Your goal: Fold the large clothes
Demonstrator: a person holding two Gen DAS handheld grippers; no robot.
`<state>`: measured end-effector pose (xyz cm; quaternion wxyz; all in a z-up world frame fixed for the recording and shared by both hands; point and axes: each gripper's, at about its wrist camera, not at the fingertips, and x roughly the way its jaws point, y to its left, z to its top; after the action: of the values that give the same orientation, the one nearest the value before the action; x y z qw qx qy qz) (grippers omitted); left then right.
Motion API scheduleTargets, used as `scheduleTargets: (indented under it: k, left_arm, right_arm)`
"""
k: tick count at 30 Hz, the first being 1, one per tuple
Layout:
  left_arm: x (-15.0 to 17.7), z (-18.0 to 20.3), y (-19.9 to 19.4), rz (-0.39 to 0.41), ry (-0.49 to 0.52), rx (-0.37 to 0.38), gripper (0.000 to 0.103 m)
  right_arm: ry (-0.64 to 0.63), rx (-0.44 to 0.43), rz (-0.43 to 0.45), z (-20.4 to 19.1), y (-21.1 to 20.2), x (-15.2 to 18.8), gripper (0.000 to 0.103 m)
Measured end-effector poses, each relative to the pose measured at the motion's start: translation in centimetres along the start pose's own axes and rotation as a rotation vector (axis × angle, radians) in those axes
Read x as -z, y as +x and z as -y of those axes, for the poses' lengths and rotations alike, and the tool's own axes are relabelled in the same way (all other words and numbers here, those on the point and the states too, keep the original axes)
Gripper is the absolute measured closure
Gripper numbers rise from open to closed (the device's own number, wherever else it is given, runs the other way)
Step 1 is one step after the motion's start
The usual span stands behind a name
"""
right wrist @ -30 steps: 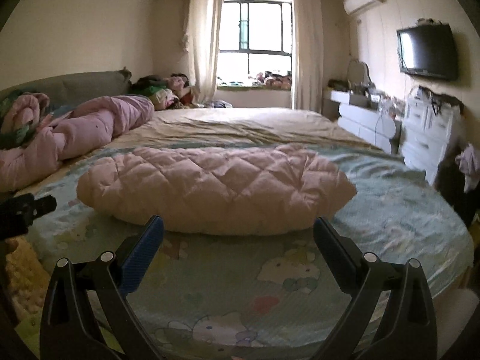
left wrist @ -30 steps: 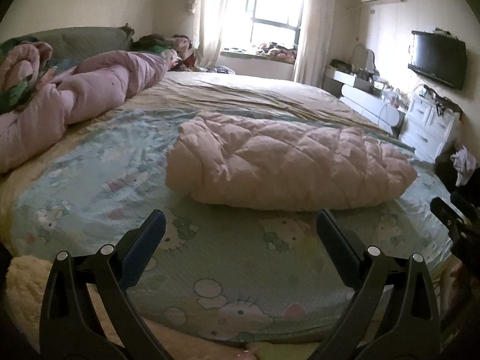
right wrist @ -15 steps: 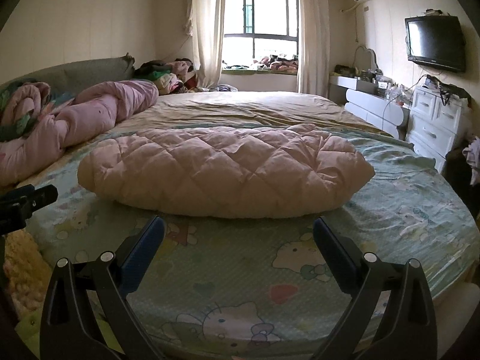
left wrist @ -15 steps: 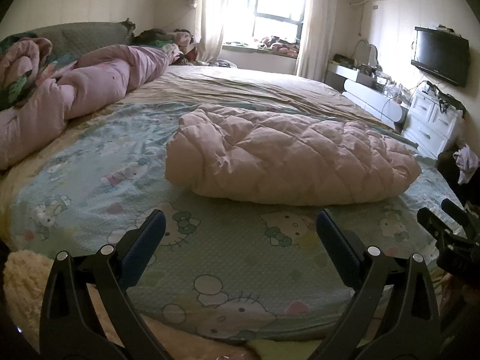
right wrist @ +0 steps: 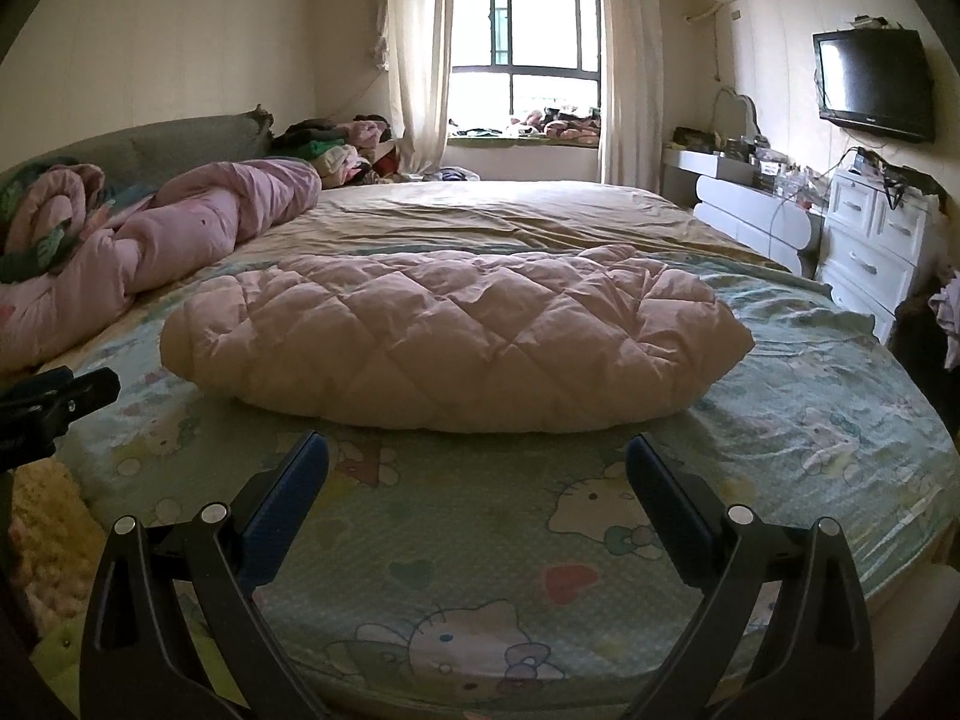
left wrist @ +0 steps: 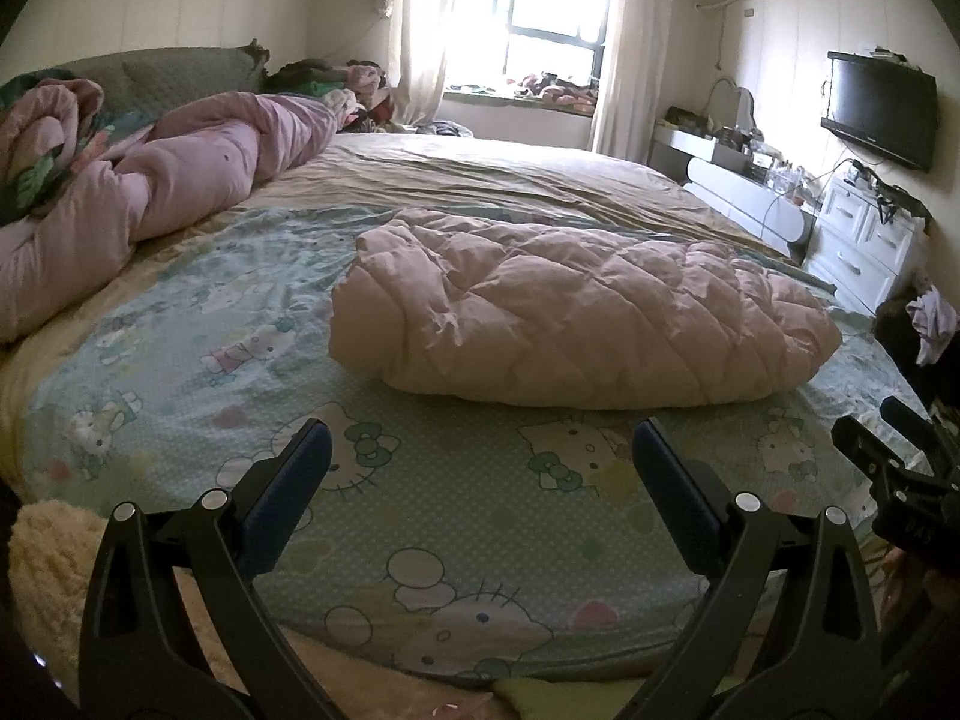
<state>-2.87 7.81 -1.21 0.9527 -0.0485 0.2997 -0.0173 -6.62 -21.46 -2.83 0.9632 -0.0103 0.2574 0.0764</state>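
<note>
Both grippers, left gripper [left wrist: 480,462] and right gripper [right wrist: 477,468], have advanced toward the quilted pink coat [right wrist: 456,336], fingers spread, empty, ready to grasp.

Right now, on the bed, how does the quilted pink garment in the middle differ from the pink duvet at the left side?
The quilted pink garment is folded into one compact, flat bundle; the pink duvet lies bunched in a long loose roll. The garment shows diamond stitching and a peach pink; the duvet looks smooth and more lilac. The garment lies on the cartoon-cat sheet; the duvet runs along the headboard side. Both are padded, and neither gripper touches them.
</note>
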Motion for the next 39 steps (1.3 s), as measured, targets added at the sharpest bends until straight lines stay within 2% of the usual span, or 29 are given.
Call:
scheduleTargets:
  k: [39]
  left_arm:
    - [0.03,-0.05,-0.18,0.005,-0.001,-0.003,0.009]
  right_arm:
    - [-0.013,-0.003,-0.015,-0.59,-0.02,0.18,0.004]
